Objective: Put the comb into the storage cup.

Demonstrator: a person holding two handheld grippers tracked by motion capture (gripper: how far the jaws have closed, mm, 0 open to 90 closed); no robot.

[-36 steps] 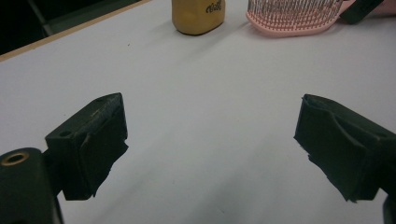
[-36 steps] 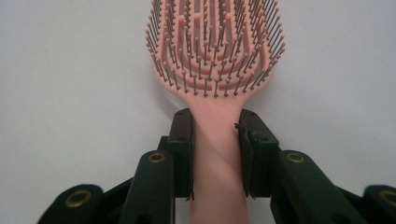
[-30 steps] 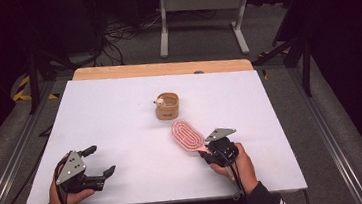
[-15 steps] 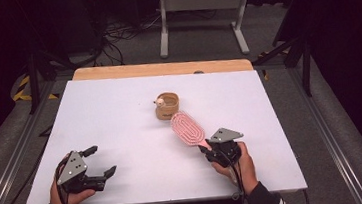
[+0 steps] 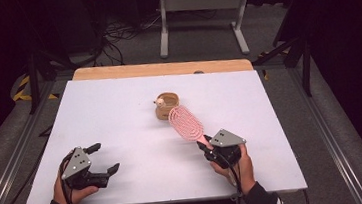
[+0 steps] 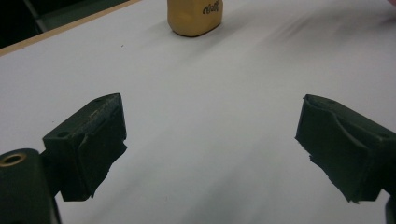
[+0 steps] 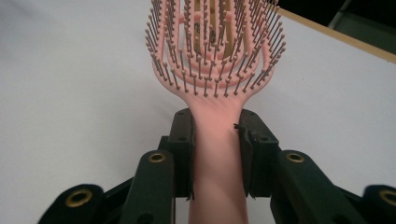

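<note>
Right gripper [image 5: 207, 147]: in the lower right of the high view; we see its jaws clamped on the handle of the pink hairbrush [image 5: 186, 123]. In the right gripper view the two black pads press the handle from both sides, right below the neck.

Grip since a second ago: we read no change in it; the jaws stand no wider and no narrower, and the handle sits between them as it did.

Hairbrush: its head has swung up and to the left in the high view. A second ago it lay well below and right of the tan container [image 5: 167, 105]; now its tip overlaps the container's lower right edge, seemingly above it, though we cannot tell whether they touch.

Bristles: in the right gripper view [image 7: 215, 44] they face the camera, and we see tan through the open slots of the head.

Left gripper [image 5: 102, 158]: lower left of the high view, in the same place as a second ago. Its jaws stand wide apart with nothing between them; the left gripper view shows bare table between the pads.

Container: centre of the white table [image 5: 95, 115], unmoved. In the left gripper view it sits at the top edge [image 6: 195, 16].

Meaning for the work: we judge the brush is being carried to the container, likely to be set in or on it, and that the approach is nearly done.
</note>
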